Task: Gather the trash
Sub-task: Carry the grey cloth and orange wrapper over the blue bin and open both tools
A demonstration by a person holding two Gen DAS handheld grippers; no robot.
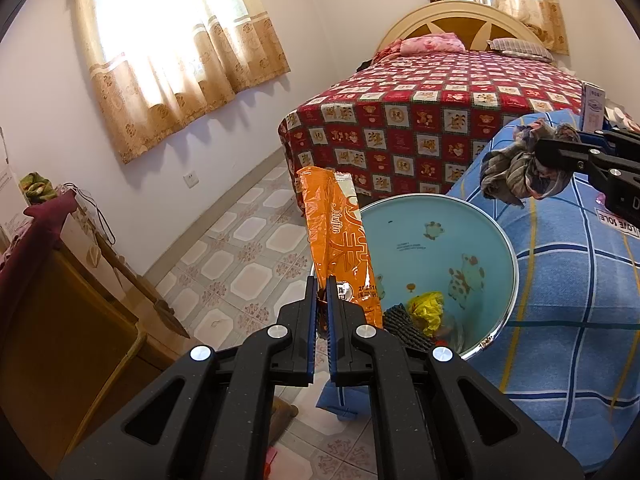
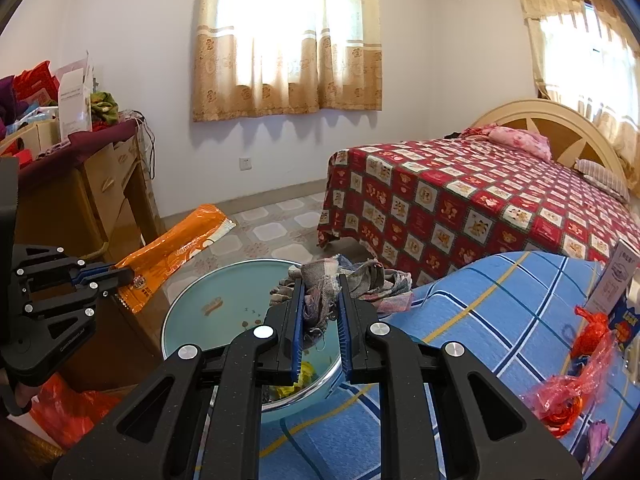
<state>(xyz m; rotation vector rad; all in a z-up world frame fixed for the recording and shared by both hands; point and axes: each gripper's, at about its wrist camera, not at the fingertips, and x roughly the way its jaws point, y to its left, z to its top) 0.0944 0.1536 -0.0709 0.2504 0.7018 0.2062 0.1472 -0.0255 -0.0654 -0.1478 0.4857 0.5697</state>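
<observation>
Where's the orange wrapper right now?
The orange wrapper is clamped by its lower end in the left tool, standing up beside the left rim of the blue basin; the right wrist view shows it at left, over the floor.

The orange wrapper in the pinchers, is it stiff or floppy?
Probably floppy: the orange wrapper is thin, crinkled film, pinched at one end by the left gripper. It likely weighs little, and looks glossy, so it might slip.

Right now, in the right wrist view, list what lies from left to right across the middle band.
Cluttered wooden desk → left gripper shut on the orange wrapper → blue basin → right gripper holding the crumpled cloth → blue checked cover → red plastic scraps.
</observation>
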